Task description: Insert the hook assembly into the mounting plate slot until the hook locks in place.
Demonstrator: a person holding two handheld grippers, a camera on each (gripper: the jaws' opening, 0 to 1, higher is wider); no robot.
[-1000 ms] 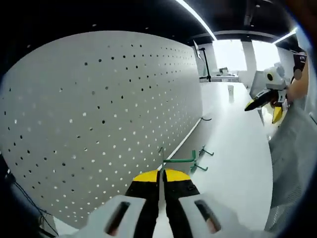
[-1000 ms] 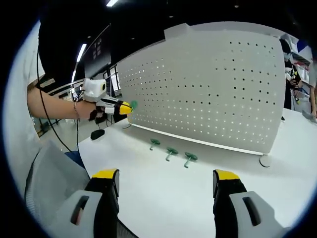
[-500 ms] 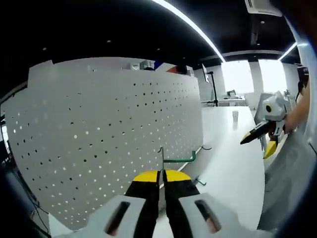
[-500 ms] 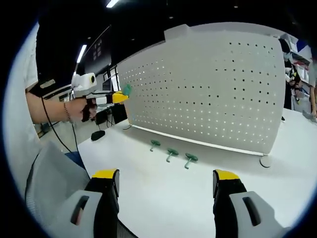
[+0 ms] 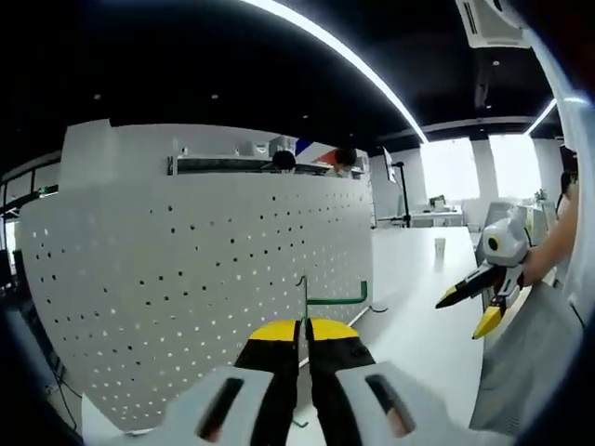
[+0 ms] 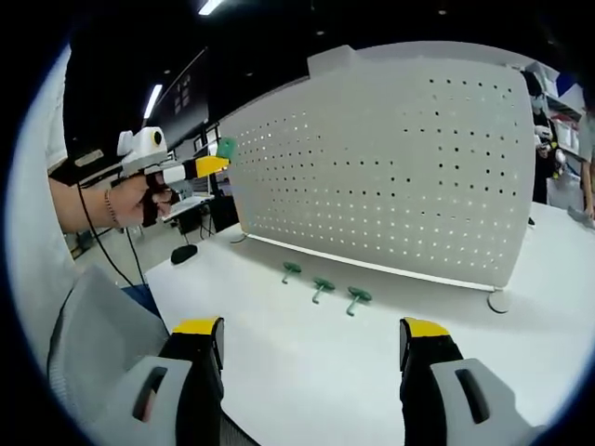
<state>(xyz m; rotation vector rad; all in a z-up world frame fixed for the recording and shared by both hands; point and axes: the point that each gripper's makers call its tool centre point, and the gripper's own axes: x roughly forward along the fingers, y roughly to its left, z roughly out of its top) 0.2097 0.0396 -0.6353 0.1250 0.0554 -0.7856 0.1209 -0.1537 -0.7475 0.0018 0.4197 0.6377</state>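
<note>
My left gripper is shut on a green hook, held up in the air in front of the white pegboard mounting plate. The hook's arm points right, its tip bent upward. In the right gripper view the same gripper shows at the left, raised near the pegboard's left end, with the green hook at its tip. My right gripper stands open low over the table, nothing between its jaws. It also appears at the right of the left gripper view as the right gripper.
Three green hooks lie on the white table in front of the pegboard's base. A round foot supports the board at its right end. A person's arm holds the left gripper. Desks and a person stand behind the board.
My left gripper has risen with the hook, from table height to near the pegboard's upper rows. The right gripper and the loose hooks have stayed put.
</note>
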